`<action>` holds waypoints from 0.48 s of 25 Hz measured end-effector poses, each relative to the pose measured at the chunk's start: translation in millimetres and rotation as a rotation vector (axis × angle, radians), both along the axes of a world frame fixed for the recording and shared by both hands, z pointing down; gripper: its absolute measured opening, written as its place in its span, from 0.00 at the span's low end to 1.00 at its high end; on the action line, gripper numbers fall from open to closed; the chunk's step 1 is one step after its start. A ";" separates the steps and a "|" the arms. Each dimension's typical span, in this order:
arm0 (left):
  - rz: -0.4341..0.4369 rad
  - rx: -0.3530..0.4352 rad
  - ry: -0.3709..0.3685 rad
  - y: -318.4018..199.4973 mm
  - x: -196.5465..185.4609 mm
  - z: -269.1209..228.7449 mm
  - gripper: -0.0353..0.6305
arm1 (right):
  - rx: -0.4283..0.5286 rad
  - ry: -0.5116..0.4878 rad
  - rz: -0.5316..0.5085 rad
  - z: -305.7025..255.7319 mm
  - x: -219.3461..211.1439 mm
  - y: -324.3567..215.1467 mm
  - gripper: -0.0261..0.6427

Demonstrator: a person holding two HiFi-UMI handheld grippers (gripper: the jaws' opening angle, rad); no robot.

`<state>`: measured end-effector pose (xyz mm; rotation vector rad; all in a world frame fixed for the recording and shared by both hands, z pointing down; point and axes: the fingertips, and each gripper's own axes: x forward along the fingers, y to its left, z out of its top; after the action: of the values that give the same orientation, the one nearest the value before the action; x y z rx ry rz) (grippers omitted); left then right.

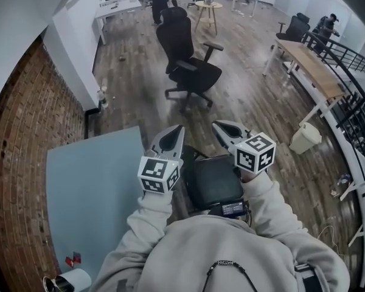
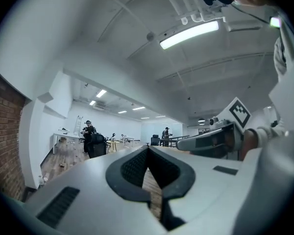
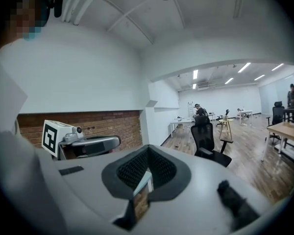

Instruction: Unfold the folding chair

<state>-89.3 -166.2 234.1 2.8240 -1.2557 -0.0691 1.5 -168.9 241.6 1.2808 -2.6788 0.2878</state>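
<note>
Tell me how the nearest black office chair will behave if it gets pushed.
The black office chair would probably roll, not tip: its star base looks wheeled and the wooden floor is smooth. A push on the tall backrest may swivel the seat instead. It looks bulky, so likely heavy to lift.

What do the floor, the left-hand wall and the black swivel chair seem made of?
Brown plank floor: wood or wood-look laminate, slight sheen, board lines show. Red-brown wall: bare matt brick, pale mortar joints. Black swivel chair: probably fabric or mesh over plastic; too small to tell.
</note>
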 end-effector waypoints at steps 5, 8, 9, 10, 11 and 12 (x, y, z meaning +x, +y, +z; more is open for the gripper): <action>0.050 -0.001 -0.017 9.2 1.1 6.1 0.06 | -0.005 0.015 -0.011 1.9 -13.6 4.1 0.05; 0.054 -0.028 -0.014 8.3 3.2 16.9 0.06 | -0.017 0.027 -0.007 3.9 -13.4 6.8 0.05; 0.049 -0.042 -0.011 6.6 2.5 20.9 0.06 | -0.020 0.028 0.000 4.8 -12.6 7.4 0.05; 0.042 -0.054 -0.008 4.5 1.1 23.5 0.06 | -0.021 0.029 0.007 5.3 -11.9 7.7 0.05; 0.034 -0.060 -0.004 2.5 -0.8 24.2 0.06 | -0.021 0.030 0.013 5.2 -11.7 7.6 0.05; 0.027 -0.061 -0.001 0.9 -3.1 23.2 0.06 | -0.019 0.032 0.017 4.8 -12.2 7.4 0.05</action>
<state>-92.4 -165.3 257.2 2.7887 -1.1974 -0.0279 -10.6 -161.5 246.4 1.2920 -2.6335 0.2917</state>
